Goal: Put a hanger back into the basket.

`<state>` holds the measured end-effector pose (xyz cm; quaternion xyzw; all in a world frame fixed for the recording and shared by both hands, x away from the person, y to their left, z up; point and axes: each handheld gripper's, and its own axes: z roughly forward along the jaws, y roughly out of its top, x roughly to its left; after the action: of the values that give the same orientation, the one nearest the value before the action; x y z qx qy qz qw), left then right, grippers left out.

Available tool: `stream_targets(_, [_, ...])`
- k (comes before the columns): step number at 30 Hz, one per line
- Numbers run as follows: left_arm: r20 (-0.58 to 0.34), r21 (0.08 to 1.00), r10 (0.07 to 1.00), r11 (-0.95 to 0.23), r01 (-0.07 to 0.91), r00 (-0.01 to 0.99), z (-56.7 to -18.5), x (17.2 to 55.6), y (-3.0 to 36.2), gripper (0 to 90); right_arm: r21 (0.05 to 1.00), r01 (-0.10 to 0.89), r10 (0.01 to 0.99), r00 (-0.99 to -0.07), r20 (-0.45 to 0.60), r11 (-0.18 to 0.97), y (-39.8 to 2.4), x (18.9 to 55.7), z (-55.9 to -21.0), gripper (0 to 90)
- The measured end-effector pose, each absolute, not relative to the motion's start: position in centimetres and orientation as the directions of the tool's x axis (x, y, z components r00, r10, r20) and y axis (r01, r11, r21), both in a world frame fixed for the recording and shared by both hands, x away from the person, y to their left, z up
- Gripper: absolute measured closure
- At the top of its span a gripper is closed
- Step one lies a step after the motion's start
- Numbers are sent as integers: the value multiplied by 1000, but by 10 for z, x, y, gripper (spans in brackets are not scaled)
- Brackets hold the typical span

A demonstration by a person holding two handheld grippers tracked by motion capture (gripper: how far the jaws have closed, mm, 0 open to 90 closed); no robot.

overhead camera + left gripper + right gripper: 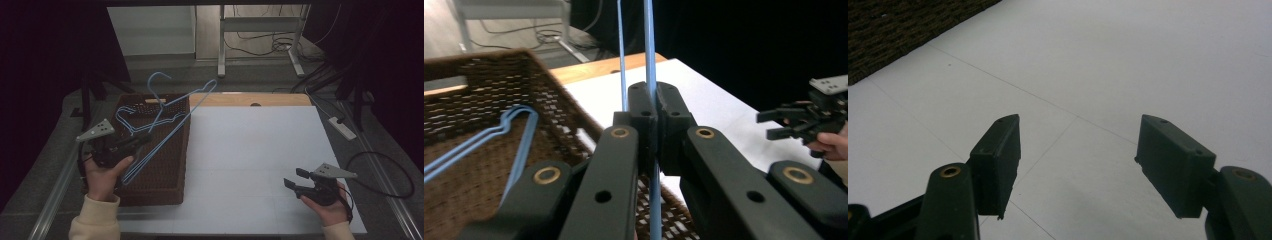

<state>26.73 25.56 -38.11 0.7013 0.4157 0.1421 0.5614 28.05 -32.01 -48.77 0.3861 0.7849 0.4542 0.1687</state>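
Your blue wire hanger [172,117] hangs tilted above the brown wicker basket [170,175], hook up and away from you. A second blue hanger [131,120] lies inside that basket.

Right gripper [1078,165] jaws apart above white table [1128,60]; basket [893,30] top-left.

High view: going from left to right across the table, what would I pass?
Left gripper shut on a blue wire hanger → dark brown woven basket → bare white tabletop → right gripper, jaws open and empty.
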Motion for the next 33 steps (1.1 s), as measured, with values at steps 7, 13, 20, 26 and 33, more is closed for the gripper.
stream_targets(7, [-240,905,779,-37,425,580,-389,272,277,872,841,456,761,-643,84,292,-319,281,-488,350])
stream_targets(13, [-243,896,794,-35,442,557,-398,276,294,872,839,454,759,-647,79,300,-319,281,-488,350])
stream_targets(20, [-241,892,802,-38,449,547,-400,284,311,871,842,452,765,-640,75,296,-320,281,-488,351])
stream_targets(26, [-231,865,808,-84,494,542,-410,291,320,872,842,452,767,-638,73,296,-320,281,-488,350])
stream_targets(33, [-252,835,818,-87,544,518,-424,298,330,872,838,453,765,-640,68,304,-319,282,-489,351])
